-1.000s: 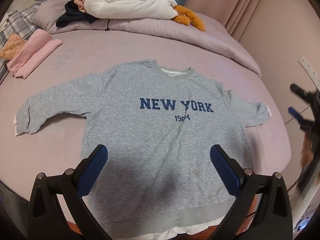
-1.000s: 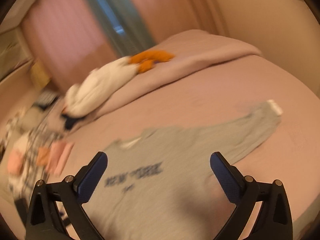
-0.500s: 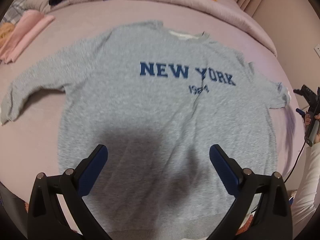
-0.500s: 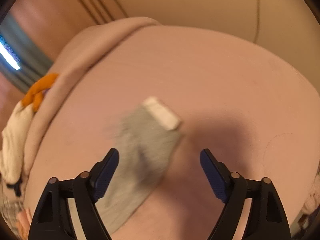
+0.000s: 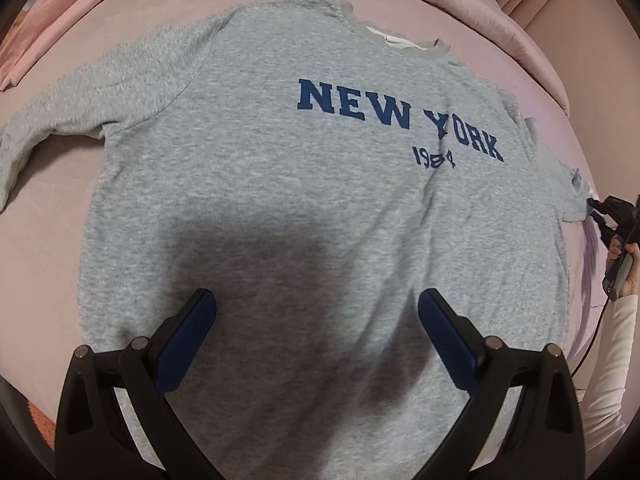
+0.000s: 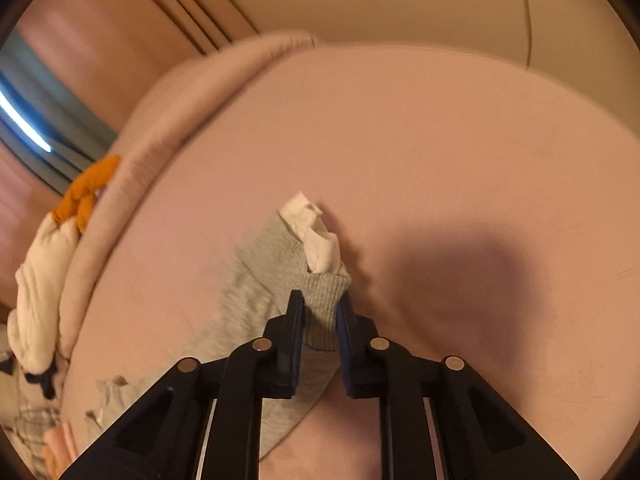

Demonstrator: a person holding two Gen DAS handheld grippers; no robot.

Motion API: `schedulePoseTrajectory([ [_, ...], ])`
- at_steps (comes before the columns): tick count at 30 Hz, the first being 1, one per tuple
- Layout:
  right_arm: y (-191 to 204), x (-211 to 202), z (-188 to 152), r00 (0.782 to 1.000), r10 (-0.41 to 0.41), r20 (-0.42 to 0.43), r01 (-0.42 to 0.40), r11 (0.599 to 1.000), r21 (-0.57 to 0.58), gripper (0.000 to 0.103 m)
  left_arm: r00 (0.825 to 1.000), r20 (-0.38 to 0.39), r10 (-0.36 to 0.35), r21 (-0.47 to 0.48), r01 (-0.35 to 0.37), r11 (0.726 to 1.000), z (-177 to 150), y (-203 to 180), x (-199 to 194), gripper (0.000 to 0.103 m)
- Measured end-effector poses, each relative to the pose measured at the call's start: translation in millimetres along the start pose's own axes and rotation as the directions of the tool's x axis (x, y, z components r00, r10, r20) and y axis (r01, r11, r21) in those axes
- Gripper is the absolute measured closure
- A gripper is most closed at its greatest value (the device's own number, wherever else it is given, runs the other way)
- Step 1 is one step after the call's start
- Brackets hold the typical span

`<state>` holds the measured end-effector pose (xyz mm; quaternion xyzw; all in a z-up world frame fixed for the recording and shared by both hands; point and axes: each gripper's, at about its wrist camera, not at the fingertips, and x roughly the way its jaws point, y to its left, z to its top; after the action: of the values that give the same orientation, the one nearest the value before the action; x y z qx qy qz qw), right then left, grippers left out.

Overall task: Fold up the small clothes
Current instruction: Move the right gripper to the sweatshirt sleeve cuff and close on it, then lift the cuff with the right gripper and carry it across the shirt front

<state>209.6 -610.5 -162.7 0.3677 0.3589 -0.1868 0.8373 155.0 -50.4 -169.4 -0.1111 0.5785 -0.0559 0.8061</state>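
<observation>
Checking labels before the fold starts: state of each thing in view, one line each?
grey sweatshirt: spread flat on the bed, print side up, not yet folded.
sleeve cuff: pinched and bunched, white inner cuff sticking out.
right hand-held gripper: shut on the sleeve cuff.
left hand-held gripper: open, over the sweatshirt's lower body, holding nothing.
pink clothes: folded, lying at the bed's far left.

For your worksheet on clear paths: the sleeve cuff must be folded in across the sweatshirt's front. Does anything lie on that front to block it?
Nothing visible does. The right hand-held gripper is shut on the sleeve cuff, and the grey sweatshirt lies flat with its front bare. The left hand-held gripper hangs open above the lower body. The folded pink clothes lie off beside it.
</observation>
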Motion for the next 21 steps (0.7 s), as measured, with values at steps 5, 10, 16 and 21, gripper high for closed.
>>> schedulePoseTrajectory([
  [5, -14.8, -31.8, -3.9, 0.996, -0.001, 0.089, -0.003, 0.999, 0.047, 0.088, 1.0, 0.005, -0.018, -0.001, 0.018, 1.0, 0.8, 1.2, 1.8, 0.002],
  [10, -12.1, -7.3, -15.9, 0.991, -0.126, 0.045, 0.125, 0.992, 0.036, 0.089, 1.0, 0.006, -0.018, 0.009, 0.018, 1.0, 0.9, 1.2, 2.1, 0.002],
  [16, 45.6, -48.7, -11.8, 0.976, -0.127, 0.178, 0.144, 0.986, -0.084, 0.089, 0.997, 0.063, -0.043, -0.003, 0.043, 0.999, 8.5, 5.4, -14.8, 0.002],
  [21, 99.8, -84.5, -16.7, 0.96, -0.1, 0.261, 0.154, 0.969, -0.195, 0.089, 0.992, 0.122, -0.042, -0.016, 0.044, 0.999, 12.7, 10.4, -33.1, 0.002],
])
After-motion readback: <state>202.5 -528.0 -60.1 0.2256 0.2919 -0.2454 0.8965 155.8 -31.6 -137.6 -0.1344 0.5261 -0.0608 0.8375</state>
